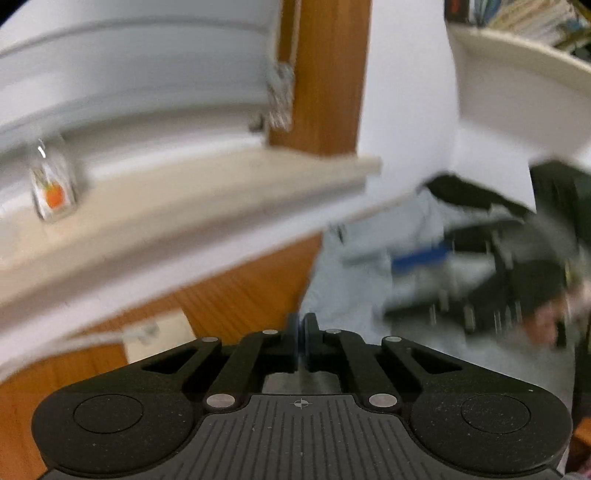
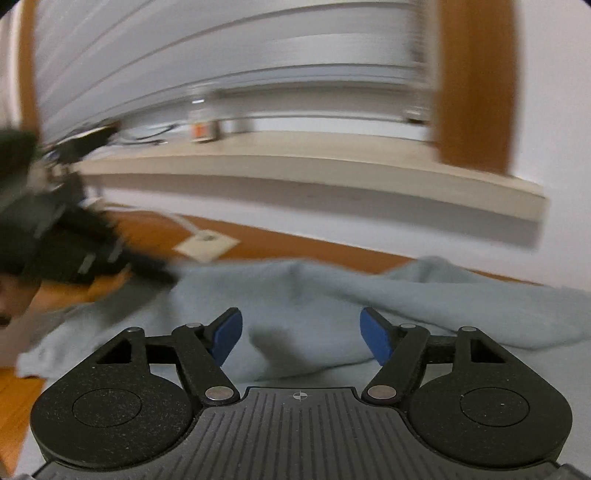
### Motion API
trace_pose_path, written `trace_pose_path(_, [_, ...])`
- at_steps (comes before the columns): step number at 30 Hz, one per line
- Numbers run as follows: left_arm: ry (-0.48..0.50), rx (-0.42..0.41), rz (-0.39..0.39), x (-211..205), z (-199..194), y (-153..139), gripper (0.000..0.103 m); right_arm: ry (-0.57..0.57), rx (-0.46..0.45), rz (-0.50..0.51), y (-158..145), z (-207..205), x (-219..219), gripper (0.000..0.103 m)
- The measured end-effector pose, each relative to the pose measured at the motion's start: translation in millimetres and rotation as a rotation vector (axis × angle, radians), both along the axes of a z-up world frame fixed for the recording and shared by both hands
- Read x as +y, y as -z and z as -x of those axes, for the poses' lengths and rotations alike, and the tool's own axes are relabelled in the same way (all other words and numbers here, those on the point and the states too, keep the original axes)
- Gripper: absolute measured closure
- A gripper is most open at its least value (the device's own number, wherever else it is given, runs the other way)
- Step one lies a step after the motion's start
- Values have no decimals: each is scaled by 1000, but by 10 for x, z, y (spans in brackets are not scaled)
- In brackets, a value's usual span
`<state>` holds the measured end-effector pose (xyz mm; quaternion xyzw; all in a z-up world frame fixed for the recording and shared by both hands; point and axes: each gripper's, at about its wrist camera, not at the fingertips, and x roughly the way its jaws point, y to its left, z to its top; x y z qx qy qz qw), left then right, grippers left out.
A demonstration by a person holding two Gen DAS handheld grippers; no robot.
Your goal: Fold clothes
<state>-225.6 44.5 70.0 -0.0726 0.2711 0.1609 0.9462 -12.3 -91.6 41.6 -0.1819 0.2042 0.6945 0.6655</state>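
A pale blue garment [image 2: 325, 295] lies rumpled on the wooden table, spreading from left to right in the right wrist view. My right gripper [image 2: 301, 334] is open just above it, its blue pads [image 2: 375, 338] wide apart with nothing between them. In the left wrist view my left gripper [image 1: 302, 332] has its jaws together; the pale blue garment [image 1: 343, 291] lies right in front of them, and blur hides whether cloth is pinched. The other gripper with its blue pads [image 1: 421, 258] shows blurred at the right over the garment.
A beige windowsill [image 2: 314, 162] runs along the white wall behind the table, with a small glass jar [image 1: 53, 181] on it. A wooden window frame post [image 1: 325, 74] stands above. A white wall socket [image 2: 207, 243] sits near the table [image 1: 240, 288]. A bookshelf [image 1: 524, 22] is at upper right.
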Motion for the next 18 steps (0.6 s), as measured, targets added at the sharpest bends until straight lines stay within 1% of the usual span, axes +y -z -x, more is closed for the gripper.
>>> trace_pose_path(4, [-4,-19,2,61,-9,-147,100,-90,-42,-26,-47,323,4,28])
trace_pose_path(6, [-4,-18,1,63,-51,-168,100,-129,-69,-42,-60,460,17,26])
trace_pose_path(8, [-5,-26,17,59,-91,-200,100,-173,-83,-47,-61,586,31,25])
trace_pose_path(9, [1,-34,32,59,-108,-212,100,-183,-108,-47,-55,654,40,25])
trace_pose_path(11, [21,-46,59,41,-136,-238,100,-175,-169,-44,-29,752,74,25])
trace_pose_path(12, [33,-48,65,22,-146,-246,100,-163,-184,-51,-22,772,96,25])
trace_pose_path(14, [47,-52,72,-13,-153,-260,100,-132,-169,-58,-27,750,157,30])
trace_pose_path(15, [49,-54,74,-28,-150,-266,100,-117,-145,-68,-36,708,179,42])
trace_pose_path(16, [47,-58,80,-27,-131,-267,99,-107,-117,-74,-46,658,201,60])
trace_pose_path(17, [45,-63,86,-25,-112,-269,99,-95,-92,-74,-54,603,220,71])
trace_pose_path(18, [42,-70,94,-15,-76,-266,99,-73,-69,-81,-66,534,225,94])
